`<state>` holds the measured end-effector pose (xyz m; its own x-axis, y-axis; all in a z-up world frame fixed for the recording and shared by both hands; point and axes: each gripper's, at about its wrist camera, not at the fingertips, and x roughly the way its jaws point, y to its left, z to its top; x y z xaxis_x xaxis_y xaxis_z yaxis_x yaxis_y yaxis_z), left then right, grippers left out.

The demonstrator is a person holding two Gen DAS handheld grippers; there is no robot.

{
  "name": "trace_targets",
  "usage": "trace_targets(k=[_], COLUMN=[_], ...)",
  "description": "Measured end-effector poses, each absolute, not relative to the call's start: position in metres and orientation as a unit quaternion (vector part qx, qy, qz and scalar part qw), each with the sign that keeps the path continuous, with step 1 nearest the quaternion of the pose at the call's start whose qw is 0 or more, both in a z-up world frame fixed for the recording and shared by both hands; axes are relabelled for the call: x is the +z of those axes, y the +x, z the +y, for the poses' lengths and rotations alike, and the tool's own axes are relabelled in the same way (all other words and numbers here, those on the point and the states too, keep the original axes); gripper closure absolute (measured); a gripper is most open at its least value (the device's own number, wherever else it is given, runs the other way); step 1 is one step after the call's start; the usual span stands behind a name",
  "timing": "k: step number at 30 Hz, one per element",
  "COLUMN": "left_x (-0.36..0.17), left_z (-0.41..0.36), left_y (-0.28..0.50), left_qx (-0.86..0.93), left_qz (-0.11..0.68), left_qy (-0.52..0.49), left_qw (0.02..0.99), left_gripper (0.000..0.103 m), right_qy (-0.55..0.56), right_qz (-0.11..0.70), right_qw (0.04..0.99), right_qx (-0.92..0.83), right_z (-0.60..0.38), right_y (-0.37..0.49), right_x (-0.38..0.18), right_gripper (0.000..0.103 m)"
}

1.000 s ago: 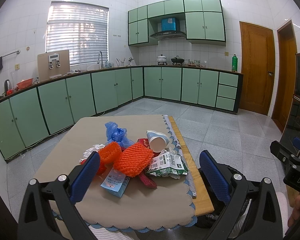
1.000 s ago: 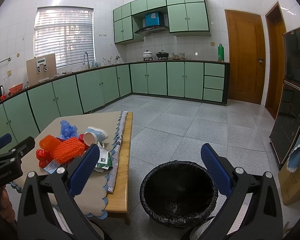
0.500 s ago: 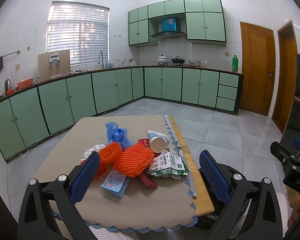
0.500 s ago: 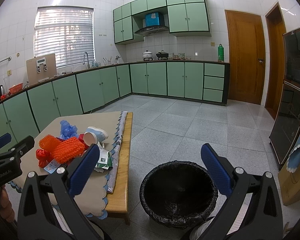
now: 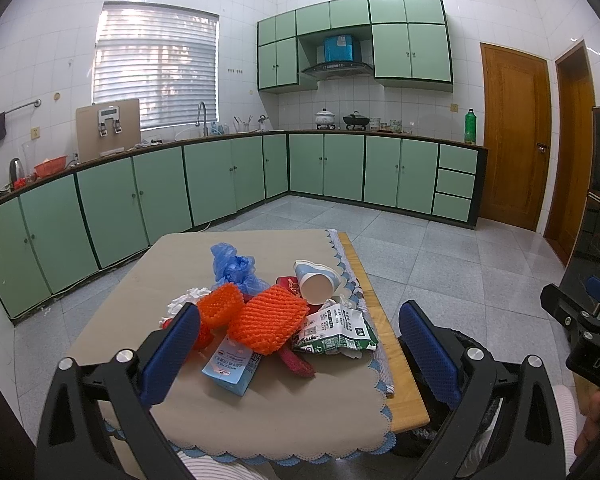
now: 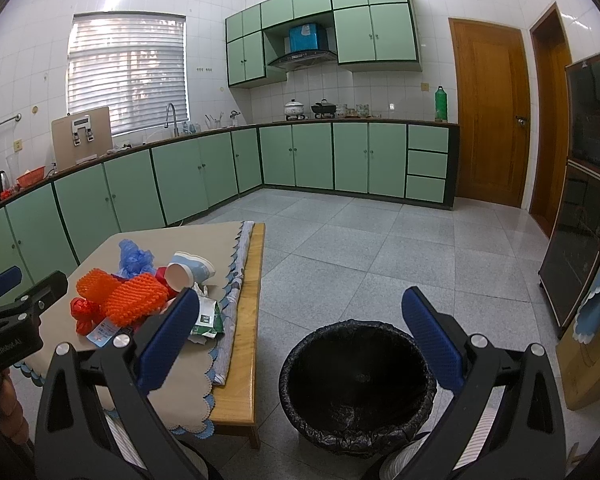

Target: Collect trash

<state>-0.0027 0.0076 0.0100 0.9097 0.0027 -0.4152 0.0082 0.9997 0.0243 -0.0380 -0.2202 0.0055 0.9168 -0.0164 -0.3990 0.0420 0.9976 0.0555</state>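
Note:
A trash pile lies on the low table (image 5: 292, 412): orange foam nets (image 5: 266, 318), a blue plastic bag (image 5: 232, 266), a tipped paper cup (image 5: 316, 286), a green-white carton wrapper (image 5: 334, 332), a light-blue packet (image 5: 234, 366). My left gripper (image 5: 300, 360) is open and empty, held above the table's near edge, short of the pile. My right gripper (image 6: 300, 344) is open and empty above the black-lined trash bin (image 6: 356, 376) on the floor right of the table. The pile shows in the right wrist view (image 6: 136, 300).
Green cabinets (image 5: 140, 204) line the left and back walls. Wooden doors (image 5: 514, 156) stand at the right. A dark cabinet (image 6: 580, 208) and a cardboard box (image 6: 588, 360) stand right of the bin. Grey tile floor (image 6: 380, 248) lies beyond the table.

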Motion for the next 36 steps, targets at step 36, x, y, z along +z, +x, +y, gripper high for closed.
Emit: trace_targets(k=[36], left_x=[-0.015], left_z=[0.076], left_y=[0.016], left_qx=[0.072], left_qz=[0.217], left_qy=[0.004], left_qw=[0.973], left_gripper=[0.006], right_qy=[0.052], right_qz=[0.219], right_qw=[0.974], right_qx=[0.034], right_z=[-0.192], right_y=[0.003], right_x=[-0.018], right_gripper=[0.005])
